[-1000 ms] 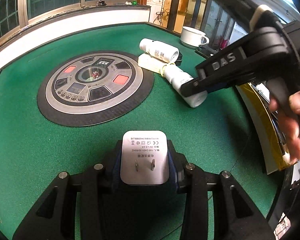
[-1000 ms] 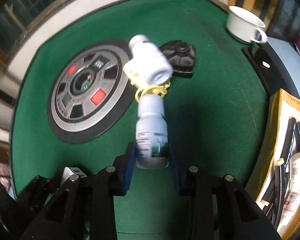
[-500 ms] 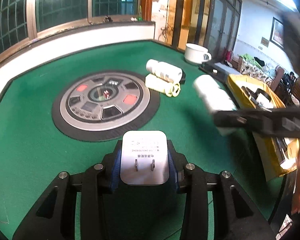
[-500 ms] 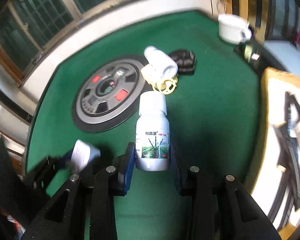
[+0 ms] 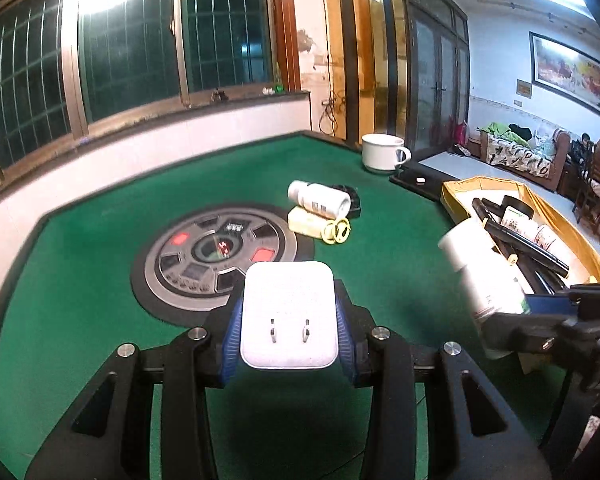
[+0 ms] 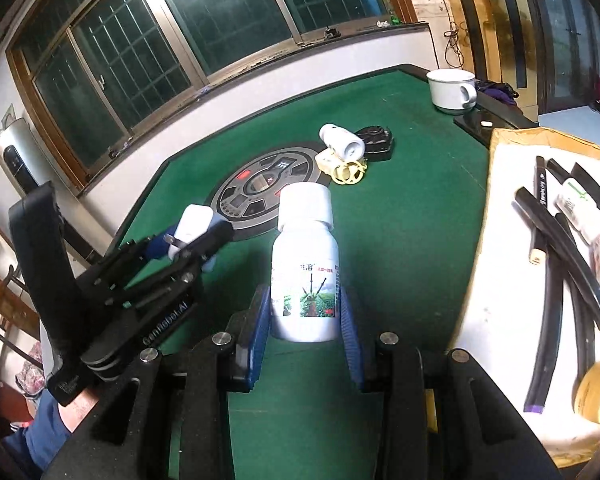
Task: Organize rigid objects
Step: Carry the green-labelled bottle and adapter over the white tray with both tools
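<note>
A white plug charger (image 5: 288, 312), prongs facing the camera, sits clamped between the blue pads of my left gripper (image 5: 288, 336), held above the green table (image 5: 380, 264). My right gripper (image 6: 304, 320) is shut on a white bottle (image 6: 305, 276) with a picture label, held upright off the felt. In the left wrist view that bottle (image 5: 480, 272) hangs beside the cardboard box (image 5: 456, 190). In the right wrist view the left gripper (image 6: 188, 236) with the charger (image 6: 194, 222) is to the left.
Another white bottle (image 5: 319, 199), a yellow ringed piece (image 5: 320, 227) and a black part (image 5: 353, 201) lie together past the round control panel (image 5: 220, 256). A white cup (image 5: 382, 153) stands at the far corner. The box (image 6: 548, 136) holds black pens and small bottles.
The right gripper lifted the bottle away from the pile and carried it right, toward the box. The left gripper rose and tilted up with the charger still in it.
</note>
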Tool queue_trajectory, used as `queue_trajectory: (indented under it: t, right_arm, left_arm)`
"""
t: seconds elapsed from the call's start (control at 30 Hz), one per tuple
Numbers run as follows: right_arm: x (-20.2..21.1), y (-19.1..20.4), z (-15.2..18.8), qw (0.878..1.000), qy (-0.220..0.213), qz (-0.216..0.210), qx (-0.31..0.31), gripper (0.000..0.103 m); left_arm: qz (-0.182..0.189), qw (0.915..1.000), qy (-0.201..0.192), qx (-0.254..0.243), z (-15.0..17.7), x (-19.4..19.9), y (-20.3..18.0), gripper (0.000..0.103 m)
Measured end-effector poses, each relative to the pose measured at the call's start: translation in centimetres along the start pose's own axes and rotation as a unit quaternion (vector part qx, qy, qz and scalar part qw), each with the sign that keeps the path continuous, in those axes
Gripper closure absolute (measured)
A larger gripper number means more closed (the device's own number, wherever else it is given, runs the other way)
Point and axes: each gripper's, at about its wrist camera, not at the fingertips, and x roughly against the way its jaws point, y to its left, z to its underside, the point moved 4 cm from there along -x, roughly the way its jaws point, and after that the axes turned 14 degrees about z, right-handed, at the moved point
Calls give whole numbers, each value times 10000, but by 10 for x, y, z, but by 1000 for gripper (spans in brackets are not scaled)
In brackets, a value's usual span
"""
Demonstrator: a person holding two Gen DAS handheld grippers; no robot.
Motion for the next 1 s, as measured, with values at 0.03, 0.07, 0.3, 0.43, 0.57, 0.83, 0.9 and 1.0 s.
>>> queue_trajectory:
  t: [0.03,0.07,0.3,0.43,0.57,0.83,0.9,1.0]
  right_arm:
    - [2,-3,0,10000,-22,-15,-43,73]
    - [4,-7,1,10000,-51,-26,-78,73]
    - [22,-24,9,9997,-179,-60,-179,73]
    - [29,-28,11,9995,-232,-58,-199,72]
    - [35,-33,10,9995,-252,-62,-175,72]
    - [51,-55,9,9986,-410,24,-331,72]
    - [57,-65,10,9982,-459,81,-388,72]
    - [66,-84,8,9968,-557,226,-537,72]
  left_arm:
    - [-14,10000,-22,-11,-1,1,-1,66]
    - [-15,10000,-34,-22,-1,1,-3,66]
    - [-18,9997,-114,-238,-4,5,-25,66]
    - [-1,9996,-137,-266,-4,6,-35,66]
    - [111,9996,-144,-203,-6,6,-44,66]
    - [443,9988,-168,-119,-12,7,-67,66]
    - [578,9981,-156,-146,-16,6,-78,66]
    - [839,9960,-133,-263,-22,2,-102,66]
